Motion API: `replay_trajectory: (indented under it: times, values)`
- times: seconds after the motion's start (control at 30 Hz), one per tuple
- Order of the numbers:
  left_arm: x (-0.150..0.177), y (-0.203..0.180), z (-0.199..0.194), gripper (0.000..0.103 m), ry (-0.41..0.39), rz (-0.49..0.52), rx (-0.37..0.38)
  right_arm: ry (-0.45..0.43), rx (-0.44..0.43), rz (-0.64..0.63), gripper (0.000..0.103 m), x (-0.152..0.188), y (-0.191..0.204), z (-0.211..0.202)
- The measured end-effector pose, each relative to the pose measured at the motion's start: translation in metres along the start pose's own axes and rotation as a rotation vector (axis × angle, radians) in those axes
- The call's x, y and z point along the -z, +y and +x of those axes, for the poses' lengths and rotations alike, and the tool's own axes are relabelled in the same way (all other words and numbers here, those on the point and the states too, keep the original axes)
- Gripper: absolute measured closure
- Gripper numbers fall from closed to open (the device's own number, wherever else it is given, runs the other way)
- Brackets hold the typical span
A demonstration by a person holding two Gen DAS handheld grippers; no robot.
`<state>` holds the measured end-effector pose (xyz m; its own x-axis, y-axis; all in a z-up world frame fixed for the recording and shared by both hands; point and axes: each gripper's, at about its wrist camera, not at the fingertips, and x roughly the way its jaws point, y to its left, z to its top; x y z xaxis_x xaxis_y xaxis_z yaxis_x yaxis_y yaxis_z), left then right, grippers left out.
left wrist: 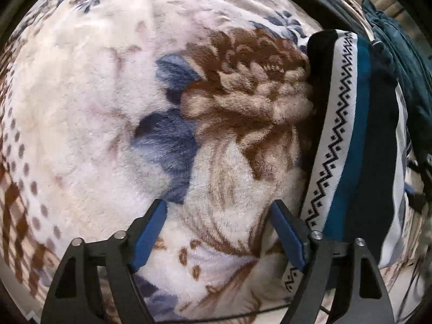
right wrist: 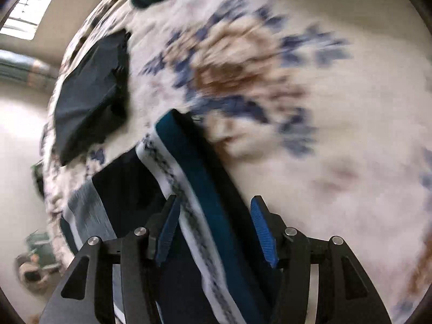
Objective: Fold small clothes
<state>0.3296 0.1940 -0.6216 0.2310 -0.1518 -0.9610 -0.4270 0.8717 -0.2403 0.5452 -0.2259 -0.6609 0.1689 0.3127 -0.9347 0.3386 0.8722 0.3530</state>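
A folded garment with navy, teal and white bands and a black zigzag trim lies on a fleece blanket at the right of the left wrist view. My left gripper is open and empty over the blanket, its right finger beside the garment's trim. In the blurred right wrist view the same garment runs between the fingers of my right gripper, which is open, its jaws standing apart on either side of the cloth.
A cream fleece blanket with brown and blue flowers covers the bed. A dark folded cloth lies at the left on the blanket. A teal garment lies at the far right. The floor lies beyond the bed's left edge.
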Motion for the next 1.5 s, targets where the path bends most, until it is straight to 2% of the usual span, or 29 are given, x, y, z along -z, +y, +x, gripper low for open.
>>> replay_trajectory:
  times: [0.03,0.07,0.1,0.2,0.27,0.37,0.43,0.47,0.5,0.57,0.63,0.67,0.7,0.73,0.77,0.83,0.93,0.97,1.03,1.07,1.13,1.2,1.27,1.37,1.4,1.43,1.47,1.5]
  values:
    - [0.0,-0.002,0.004,0.007,-0.003,0.016,0.018,0.018,0.018,-0.018,0.053,-0.005,0.003,0.008]
    - [0.0,-0.004,0.009,0.0,0.0,0.026,0.026,0.001,0.014,-0.047,0.087,-0.01,0.009,0.009]
    - [-0.002,-0.007,0.014,0.0,0.002,0.024,0.02,-0.025,0.025,-0.082,0.091,-0.012,0.015,0.006]
    - [-0.002,-0.013,0.02,0.0,-0.011,0.013,-0.014,-0.118,0.079,-0.127,0.091,-0.018,0.026,-0.02]
    - [-0.003,-0.022,0.025,0.0,-0.013,0.013,-0.045,-0.138,0.092,-0.136,0.091,-0.024,0.028,-0.028]
    - [-0.009,-0.035,0.026,0.0,0.034,0.027,-0.062,-0.011,0.046,-0.125,0.083,-0.023,0.021,-0.024]
    - [-0.016,-0.043,0.02,0.0,0.043,0.016,-0.058,-0.019,0.055,-0.127,0.067,-0.014,0.01,-0.039]
    - [-0.022,-0.042,0.012,0.0,0.03,0.004,-0.048,-0.027,0.051,-0.121,0.055,-0.008,0.002,-0.048]
    - [-0.023,-0.043,0.006,0.0,0.015,-0.003,-0.033,-0.011,0.036,-0.11,0.048,0.004,-0.01,-0.056]
    - [-0.025,-0.044,-0.007,0.0,-0.011,-0.01,-0.008,0.056,0.053,-0.084,0.048,0.025,-0.027,-0.051]
    - [-0.028,-0.047,-0.016,0.0,-0.027,-0.02,0.007,0.145,0.019,-0.049,0.048,0.045,-0.044,-0.037]
    - [-0.031,-0.049,-0.021,0.0,-0.035,-0.028,0.031,0.179,0.008,-0.039,0.051,0.055,-0.05,-0.029]
    - [-0.033,-0.051,-0.022,0.0,-0.038,-0.03,0.046,0.197,-0.022,-0.044,0.073,0.063,-0.054,-0.022]
    - [-0.035,-0.053,-0.022,0.0,-0.038,-0.027,0.058,0.187,-0.021,-0.052,0.088,0.067,-0.055,-0.02]
    - [-0.038,-0.058,-0.019,0.0,-0.033,-0.015,0.074,0.167,-0.018,-0.068,0.093,0.07,-0.054,-0.02]
    - [-0.043,-0.064,-0.015,0.0,-0.033,0.007,0.089,0.087,0.021,-0.063,0.094,0.067,-0.056,-0.031]
    - [-0.051,-0.074,-0.008,0.0,-0.043,0.032,0.135,0.061,-0.025,-0.043,0.094,0.058,-0.062,-0.041]
    - [-0.06,-0.077,-0.007,0.0,-0.046,0.043,0.16,0.07,-0.064,-0.051,0.091,0.052,-0.062,-0.042]
    - [-0.065,-0.085,0.003,0.0,-0.037,0.06,0.207,0.072,-0.121,-0.069,0.063,0.038,-0.062,-0.039]
    - [-0.068,-0.087,0.01,0.0,-0.028,0.066,0.239,0.081,-0.173,-0.075,0.041,0.029,-0.063,-0.032]
    - [-0.073,-0.093,0.027,0.0,0.002,0.065,0.313,0.111,-0.244,-0.063,0.037,0.01,-0.066,-0.013]
    - [-0.078,-0.094,0.035,0.0,0.008,0.054,0.36,0.2,-0.3,-0.061,0.035,-0.006,-0.064,0.018]
    - [-0.082,-0.097,0.036,0.0,0.003,0.059,0.404,0.269,-0.385,-0.104,0.035,-0.012,-0.053,0.035]
    - [-0.087,-0.103,0.036,0.0,-0.007,0.078,0.45,0.367,-0.449,-0.208,0.031,-0.003,-0.024,0.057]
    - [-0.086,-0.106,0.034,0.004,-0.014,0.08,0.472,0.366,-0.454,-0.215,0.031,-0.001,-0.021,0.059]
    - [-0.086,-0.107,0.03,0.014,-0.031,0.083,0.501,0.36,-0.466,-0.213,0.032,0.001,-0.018,0.061]
    - [-0.086,-0.112,0.029,0.047,-0.045,0.088,0.522,0.359,-0.482,-0.209,0.052,0.003,-0.016,0.06]
    - [-0.087,-0.117,0.026,0.069,-0.045,0.101,0.54,0.349,-0.482,-0.202,0.073,0.003,-0.011,0.063]
